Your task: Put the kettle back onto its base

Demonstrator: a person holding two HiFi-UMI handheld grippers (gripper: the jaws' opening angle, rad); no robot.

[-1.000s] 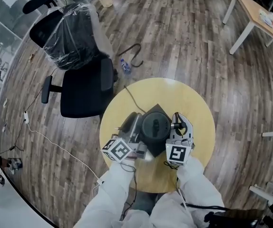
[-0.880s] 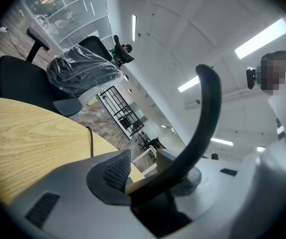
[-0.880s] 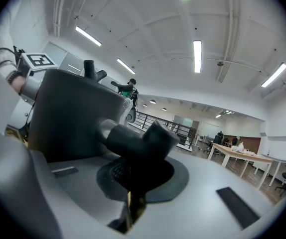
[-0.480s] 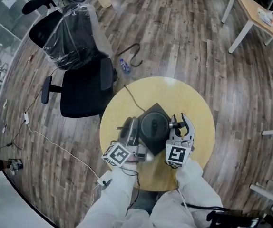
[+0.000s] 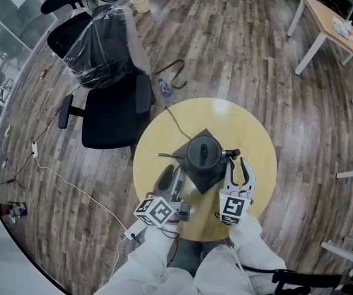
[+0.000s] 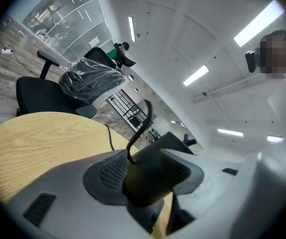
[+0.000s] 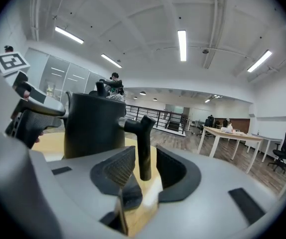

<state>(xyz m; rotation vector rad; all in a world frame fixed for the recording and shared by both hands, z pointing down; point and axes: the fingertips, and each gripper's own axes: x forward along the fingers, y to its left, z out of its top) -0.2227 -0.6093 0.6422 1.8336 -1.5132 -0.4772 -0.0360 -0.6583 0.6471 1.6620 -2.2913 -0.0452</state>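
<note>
The black kettle (image 5: 202, 153) stands on its square black base (image 5: 204, 178) in the middle of the round yellow table (image 5: 164, 125). My right gripper (image 5: 237, 163) is just short of the kettle's handle (image 5: 230, 153). In the right gripper view the handle (image 7: 144, 148) rises between the pads, which are opening and do not touch it, and the kettle (image 7: 93, 126) stands behind it. My left gripper (image 5: 171, 174) is to the left of the base. In the left gripper view a dark rounded piece (image 6: 143, 183) with a thin cord fills the gap between its jaws, which are easing open.
A black cord (image 5: 175, 125) runs from the base over the table's far edge. A black office chair (image 5: 103, 60) with a plastic-wrapped back stands beyond the table's left. A small bottle (image 5: 163, 86) lies on the wooden floor, and a desk (image 5: 336, 23) stands at the far right.
My right gripper has let go of the kettle's handle, opened and drawn back toward me. The left gripper has also pulled back from the kettle's side. The kettle stays on the base.
</note>
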